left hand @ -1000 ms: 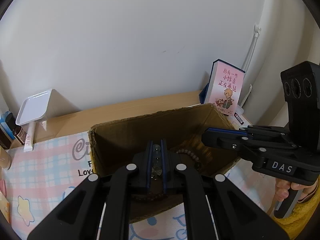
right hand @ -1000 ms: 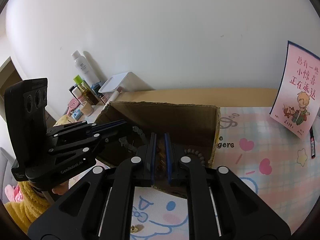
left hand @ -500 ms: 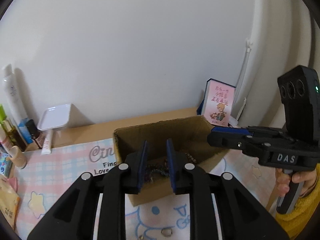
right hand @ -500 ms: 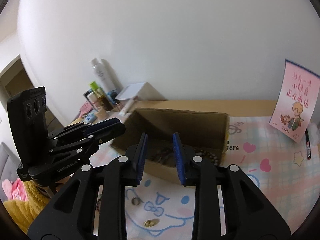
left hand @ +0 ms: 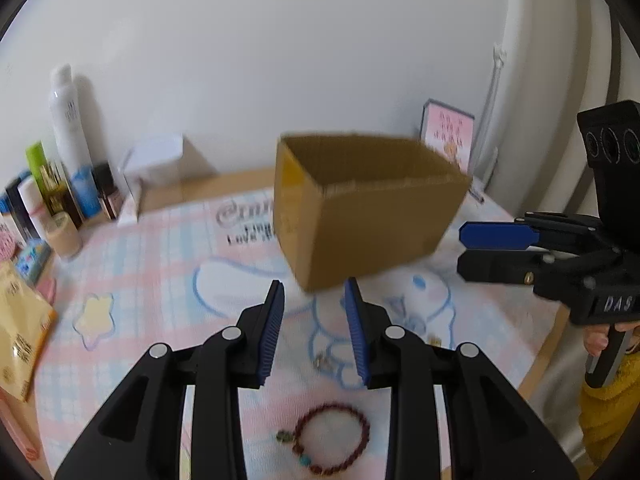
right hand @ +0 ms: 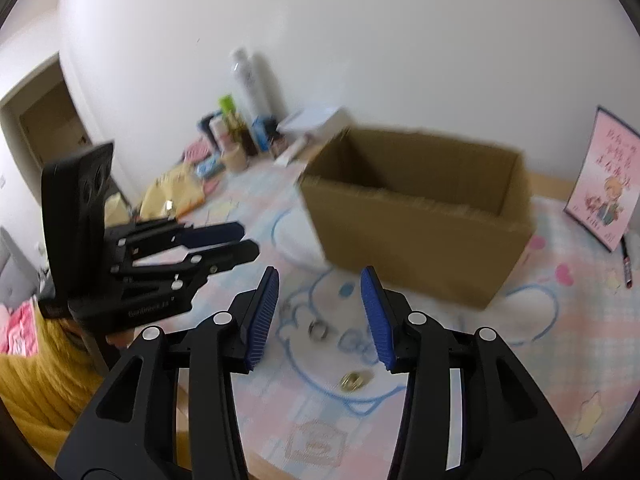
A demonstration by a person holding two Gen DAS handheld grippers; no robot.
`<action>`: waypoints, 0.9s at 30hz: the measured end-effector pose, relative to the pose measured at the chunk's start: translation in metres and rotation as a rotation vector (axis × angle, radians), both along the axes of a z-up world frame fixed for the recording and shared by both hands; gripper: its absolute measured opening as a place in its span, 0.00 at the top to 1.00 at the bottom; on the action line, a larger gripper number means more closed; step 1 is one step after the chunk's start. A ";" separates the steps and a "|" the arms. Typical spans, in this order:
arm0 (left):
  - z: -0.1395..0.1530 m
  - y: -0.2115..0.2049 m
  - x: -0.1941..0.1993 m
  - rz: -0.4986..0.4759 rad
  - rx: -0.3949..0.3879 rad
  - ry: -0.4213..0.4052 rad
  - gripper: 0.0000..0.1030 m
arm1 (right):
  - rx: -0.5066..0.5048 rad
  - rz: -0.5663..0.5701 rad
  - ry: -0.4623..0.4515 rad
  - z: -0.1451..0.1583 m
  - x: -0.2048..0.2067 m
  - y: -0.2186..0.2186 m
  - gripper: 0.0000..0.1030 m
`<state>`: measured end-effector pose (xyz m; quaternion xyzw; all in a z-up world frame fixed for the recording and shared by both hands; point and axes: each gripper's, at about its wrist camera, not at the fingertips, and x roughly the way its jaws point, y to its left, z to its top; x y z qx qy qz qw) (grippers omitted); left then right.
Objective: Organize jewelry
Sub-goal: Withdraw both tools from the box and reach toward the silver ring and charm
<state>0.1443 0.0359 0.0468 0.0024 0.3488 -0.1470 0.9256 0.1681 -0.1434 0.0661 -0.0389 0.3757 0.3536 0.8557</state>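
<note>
Cardboard box (left hand: 372,208) farther; both grippers now open.

Legible: "DAS" in white letters on the right gripper (left hand: 464,249) body. Lettering on the pink mat (left hand: 160,256) beside the cardboard box (left hand: 368,216) is blurred, unreadable.

Cardboard box (left hand: 372,208) blocks ahead; mat (left hand: 168,280) beside lies open.

The left wrist view looks forward and down from above the near edge of the table mat (left hand: 152,264), facing the cardboard box (left hand: 372,216) (blurred) and the back wall. The right wrist view faces the same box (right hand: 420,216) from its right, equally near.
</note>
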 end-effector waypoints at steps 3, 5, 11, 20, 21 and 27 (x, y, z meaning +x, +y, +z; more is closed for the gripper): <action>-0.017 0.002 -0.002 -0.032 0.035 0.038 0.70 | -0.039 0.012 0.020 -0.019 -0.007 0.006 0.58; -0.026 0.004 -0.002 -0.046 0.050 0.062 0.70 | -0.074 0.022 0.033 -0.033 -0.010 0.010 0.58; -0.039 0.001 -0.002 -0.113 0.072 0.083 0.70 | -0.172 0.045 0.008 -0.057 -0.018 0.026 0.58; -0.043 -0.013 0.005 -0.164 0.157 0.093 0.70 | -0.210 0.062 0.012 -0.071 -0.009 0.038 0.60; -0.043 -0.015 0.006 -0.172 0.161 0.096 0.70 | -0.214 0.069 0.012 -0.072 -0.009 0.040 0.60; -0.047 -0.023 0.009 -0.188 0.211 0.116 0.70 | -0.226 0.076 0.027 -0.076 -0.005 0.041 0.68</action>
